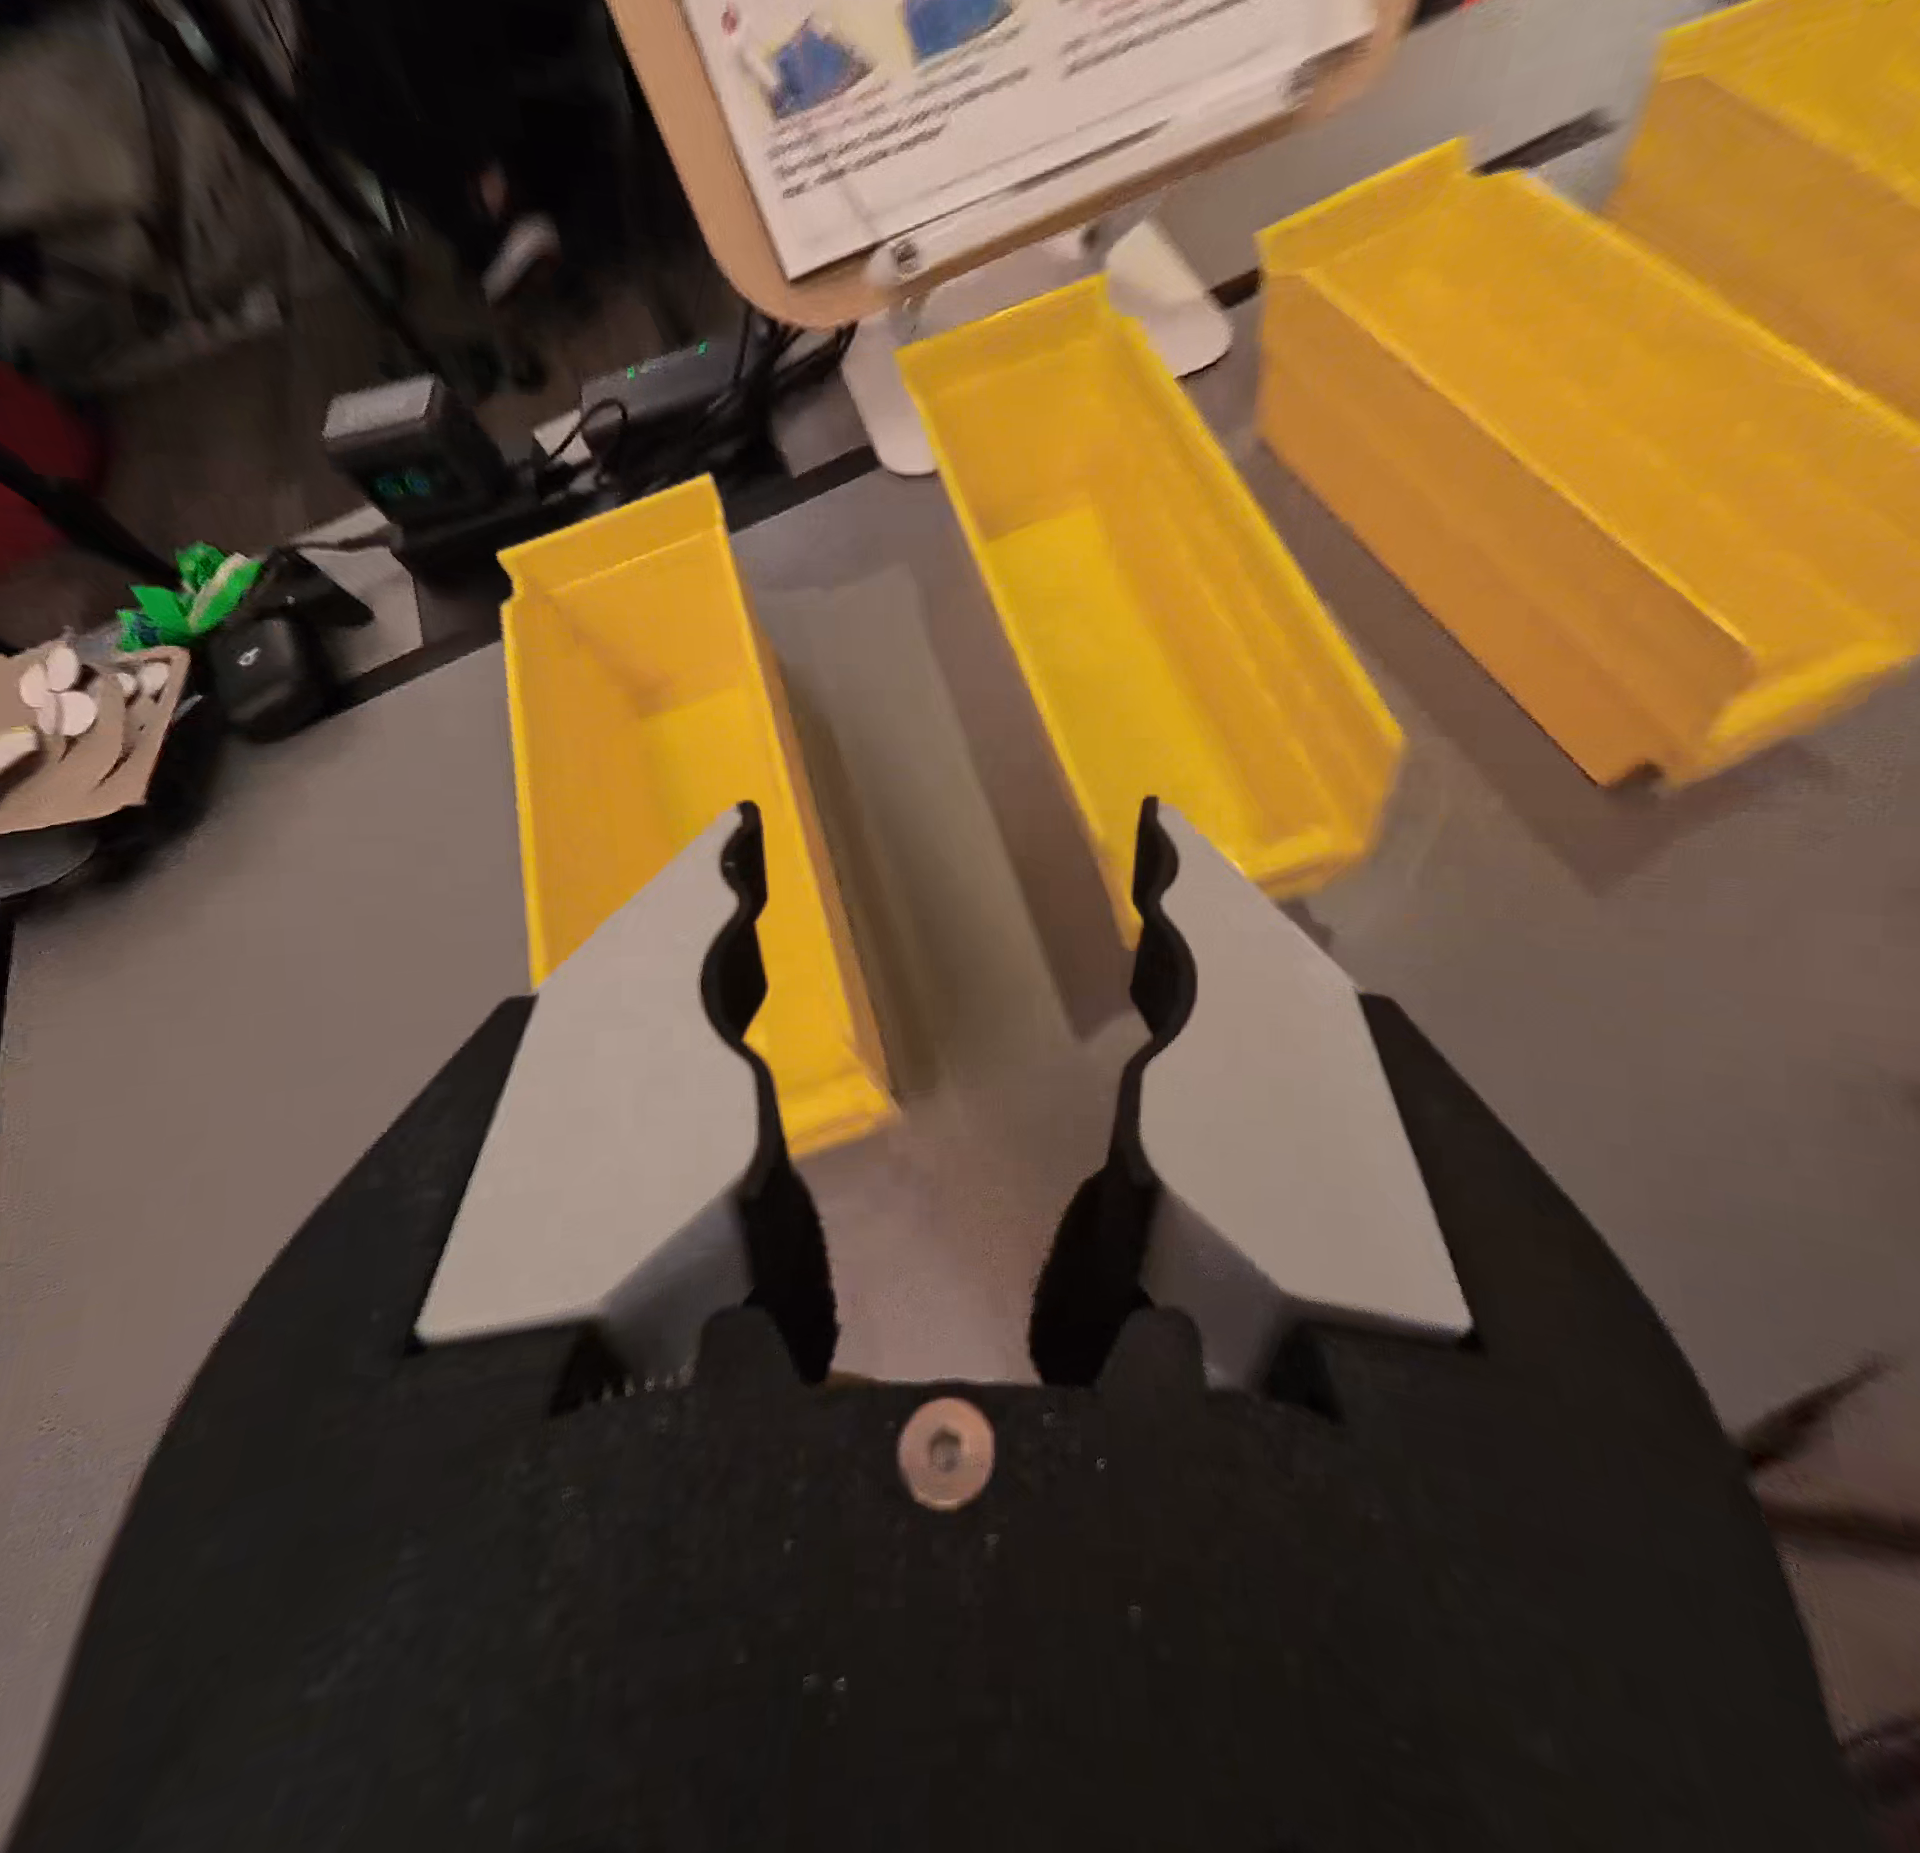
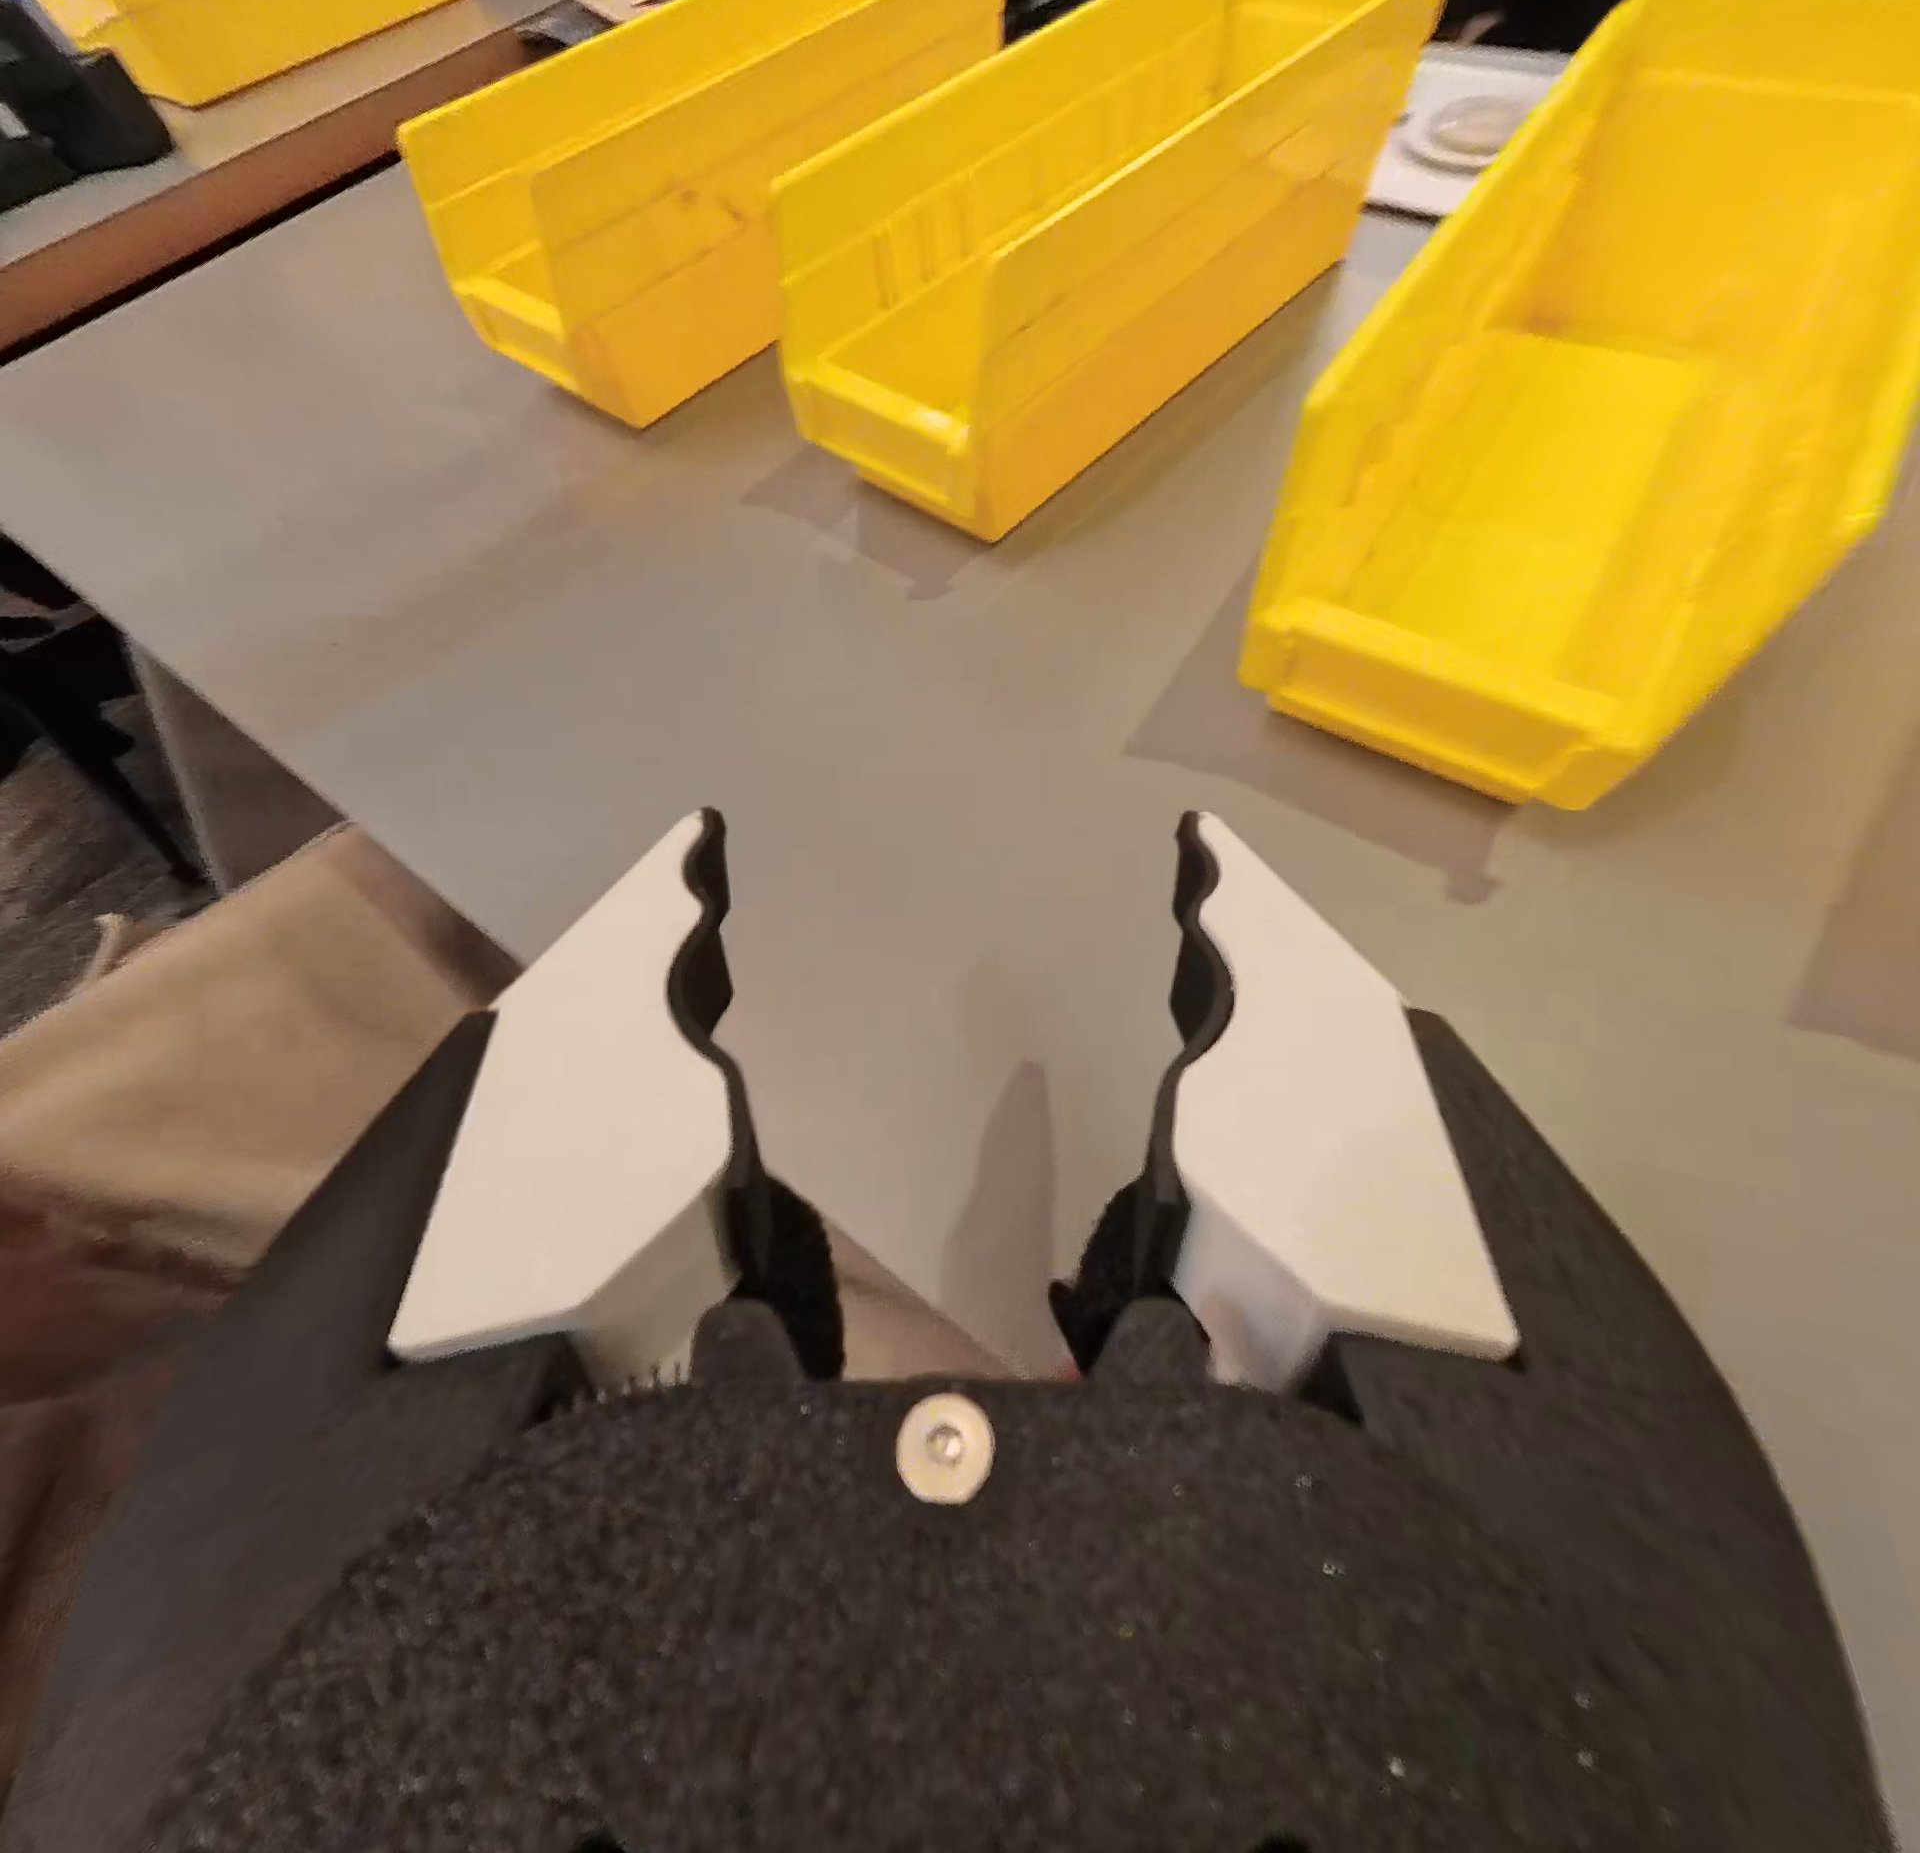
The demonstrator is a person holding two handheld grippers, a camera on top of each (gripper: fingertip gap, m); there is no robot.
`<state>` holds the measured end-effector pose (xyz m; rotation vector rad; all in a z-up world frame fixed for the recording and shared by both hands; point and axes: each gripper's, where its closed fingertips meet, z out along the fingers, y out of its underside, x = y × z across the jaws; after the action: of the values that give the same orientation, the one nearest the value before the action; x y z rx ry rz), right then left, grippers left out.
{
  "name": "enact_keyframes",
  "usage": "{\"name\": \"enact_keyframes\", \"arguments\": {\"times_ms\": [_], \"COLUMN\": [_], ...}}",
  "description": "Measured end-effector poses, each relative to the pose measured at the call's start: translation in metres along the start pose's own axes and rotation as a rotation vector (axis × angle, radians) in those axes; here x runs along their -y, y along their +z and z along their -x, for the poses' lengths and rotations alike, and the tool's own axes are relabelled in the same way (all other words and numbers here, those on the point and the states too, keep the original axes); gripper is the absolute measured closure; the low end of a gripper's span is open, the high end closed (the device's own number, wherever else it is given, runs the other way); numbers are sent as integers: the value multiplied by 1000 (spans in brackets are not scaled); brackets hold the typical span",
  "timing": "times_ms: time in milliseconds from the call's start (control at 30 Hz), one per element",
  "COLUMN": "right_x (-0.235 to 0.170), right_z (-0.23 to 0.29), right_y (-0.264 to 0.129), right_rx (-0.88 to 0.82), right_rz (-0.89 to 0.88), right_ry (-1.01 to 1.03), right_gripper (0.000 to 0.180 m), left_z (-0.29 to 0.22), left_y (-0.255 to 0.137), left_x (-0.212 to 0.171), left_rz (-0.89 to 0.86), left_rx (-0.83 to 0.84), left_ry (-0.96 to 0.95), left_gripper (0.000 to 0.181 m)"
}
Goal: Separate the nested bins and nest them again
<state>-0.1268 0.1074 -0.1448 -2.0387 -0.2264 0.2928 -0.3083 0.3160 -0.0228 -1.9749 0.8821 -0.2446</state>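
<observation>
Several long yellow bins stand apart on a grey table. In the left wrist view the nearest bin (image 1: 665,764) lies just ahead and left of my left gripper (image 1: 945,816), a second bin (image 1: 1143,640) is ahead and right, a third bin (image 1: 1558,473) and a fourth bin (image 1: 1787,162) lie further right. My left gripper is open and empty, above the gap between the first two bins. In the right wrist view my right gripper (image 2: 945,827) is open and empty over bare table, short of three bins: left (image 2: 644,224), middle (image 2: 1039,276), right (image 2: 1579,453).
A tilted board with a printed sheet (image 1: 997,68) on a white stand sits behind the bins. Cables and black devices (image 1: 447,453) lie past the table's far left edge. Another yellow bin (image 2: 281,16) sits on a second table. The table's left edge (image 2: 208,681) is near my right gripper.
</observation>
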Motion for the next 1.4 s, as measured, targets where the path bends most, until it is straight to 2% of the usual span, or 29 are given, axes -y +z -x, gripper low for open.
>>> {"name": "enact_keyframes", "arguments": {"times_ms": [100, 233, 300, 367, 433, 500, 567, 733, 800, 967, 1167, 1400], "right_x": [5, 8, 10, 14, 12, 12, 18, 12, 12, 9, -1, -6], "right_z": [-30, -58, -64, -69, -73, -74, -63, -28, -21, -21, -17, -18], "right_y": [-10, -16, -14, -10, -5, -4, -1, 14, 15, 12, 8, 10], "right_rx": [-117, -211, -214, -236, -295, -376, -378, -195, -155, -152, -129, -174], "right_rz": [-17, -47, -62, -67, -45, -55, -97, -71, -75, -68, 3, 42], "right_ry": [-95, -70, -28, -27, -85, -161, -190, -27, 3, 7, 55, -17], "right_gripper": [94, 92, 91, 90, 91, 98, 105, 106, 109, 112, 117, 118], "left_z": [-44, -93, -109, -100, -82, -64, -52, -57, -63, -73, -77, -79], "left_y": [-50, -70, -74, -91, -103, -98, -95, -96, -95, -87, -79, -76], "left_x": [-56, -131, -158, -141, -128, -145, -160, -165, -166, -170, -175, -180], "left_rz": [-151, -182, -180, -234, -334, -325, -244, -220, -204, -155, -109, -81], "left_rx": [35, -14, -99, -101, -33, 72, 117, 4, -56, -128, -119, -109], "left_ry": [-27, -177, -223, -220, -122, -17, -17, -226, -266, -326, -308, -289], "left_gripper": [105, 106, 120, 119, 118, 121, 119, 121, 128, 132, 132, 133]}}
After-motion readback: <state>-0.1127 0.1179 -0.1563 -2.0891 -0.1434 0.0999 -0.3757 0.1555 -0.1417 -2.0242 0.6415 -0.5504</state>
